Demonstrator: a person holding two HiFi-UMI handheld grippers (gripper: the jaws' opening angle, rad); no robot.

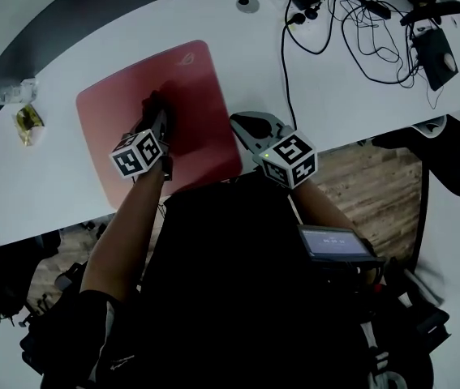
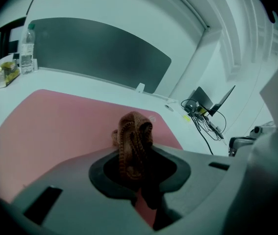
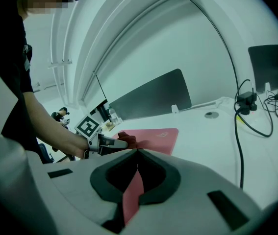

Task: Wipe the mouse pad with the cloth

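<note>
Left gripper (image 2: 139,163) clamping cloth (image 2: 133,133) on mouse pad (image 2: 55,126), right gripper (image 3: 138,153) closed

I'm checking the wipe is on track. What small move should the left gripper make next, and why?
Probably drag the left gripper sideways across the mouse pad: its jaws are shut on the cloth, which sits mid-pad with bare red surface on either side, and the right gripper seems to pinch the pad's edge, steadying it.

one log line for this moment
left gripper: shut on cloth | cloth: over mouse pad | right gripper: shut, at pad edge
</note>
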